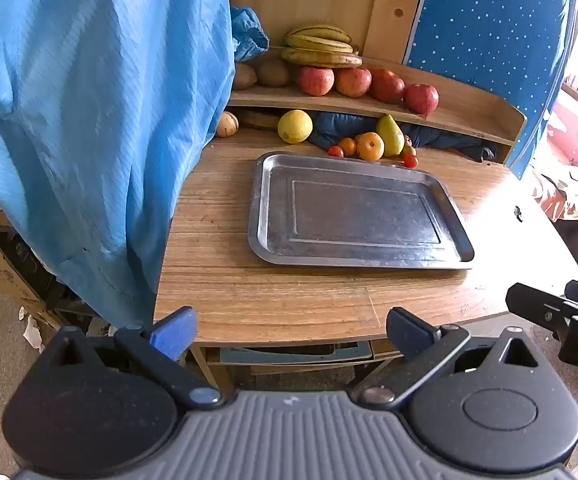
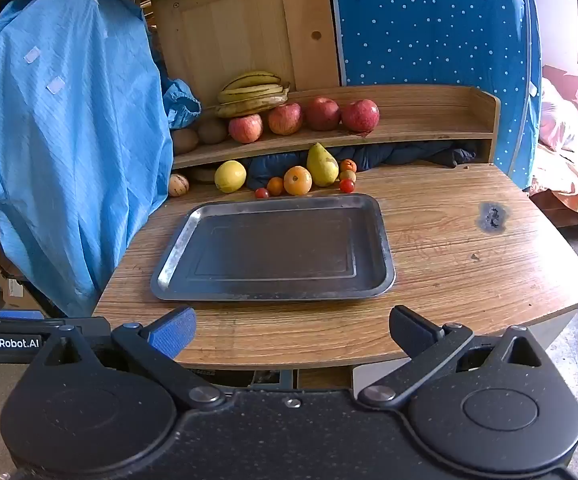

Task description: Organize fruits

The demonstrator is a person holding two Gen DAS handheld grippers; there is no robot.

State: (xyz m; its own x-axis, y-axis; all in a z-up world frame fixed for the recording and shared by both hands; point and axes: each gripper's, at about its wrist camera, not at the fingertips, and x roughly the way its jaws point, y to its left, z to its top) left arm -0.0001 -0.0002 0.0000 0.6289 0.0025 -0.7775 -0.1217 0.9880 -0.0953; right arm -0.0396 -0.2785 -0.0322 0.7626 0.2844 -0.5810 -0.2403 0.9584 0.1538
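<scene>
Left wrist view: left gripper at bottom centre, fingers spread wide and holding nothing, poised at the near edge of the wooden table; steel tray at frame centre, bare; loose fruit in a cluster just beyond its far rim, namely lemon, orange, pear and small tomatoes; on the shelf above, bananas and a row of apples; part of the right gripper enters at the lower right edge, its fingers not readable here. Right wrist view: right gripper at bottom centre, fingers likewise spread and empty; same tray at centre, fruit behind it; this view alone shows a dark burn mark on the table at centre right, and a blue garment fills the left. Judged step: none begun, no fruit yet lifted; next move calls for a reach over the tray to the nearest piece, probably the orange, closing gently on a round, rolling body.
</scene>
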